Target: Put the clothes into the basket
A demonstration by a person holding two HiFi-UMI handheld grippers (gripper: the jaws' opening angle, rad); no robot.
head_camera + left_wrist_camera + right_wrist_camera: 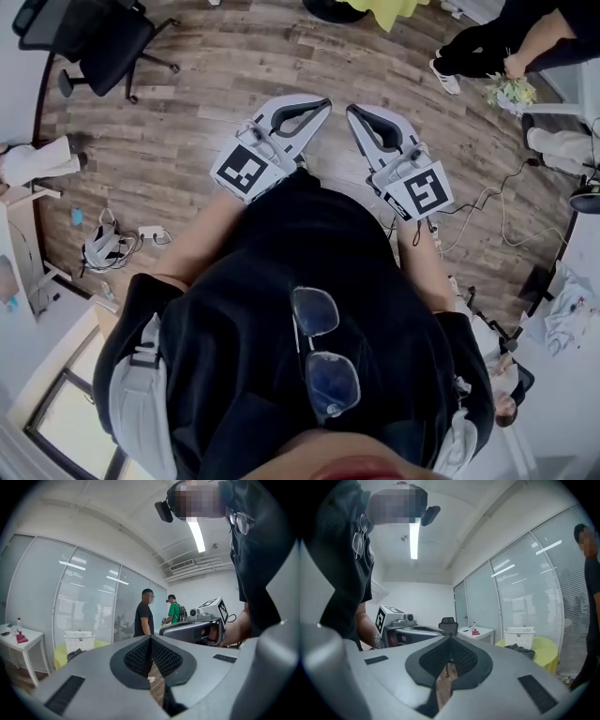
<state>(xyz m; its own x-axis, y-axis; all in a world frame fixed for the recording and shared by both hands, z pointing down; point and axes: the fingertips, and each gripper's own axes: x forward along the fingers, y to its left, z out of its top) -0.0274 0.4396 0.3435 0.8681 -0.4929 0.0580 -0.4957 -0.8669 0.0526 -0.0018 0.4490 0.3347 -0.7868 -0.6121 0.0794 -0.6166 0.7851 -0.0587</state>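
My left fingers (137, 658) and right fingers (465, 657) are both pressed shut on nothing. I hold them level, side by side, above a wooden floor (187, 84). The white basket (519, 636) stands well apart from them across the room, on a round yellow worktop (544, 649). Dark clothes (520, 650) are heaped just beside the basket. It lies ahead, to the right of my right fingers and to the left of my left fingers. Neither hand looks plainly nearer.
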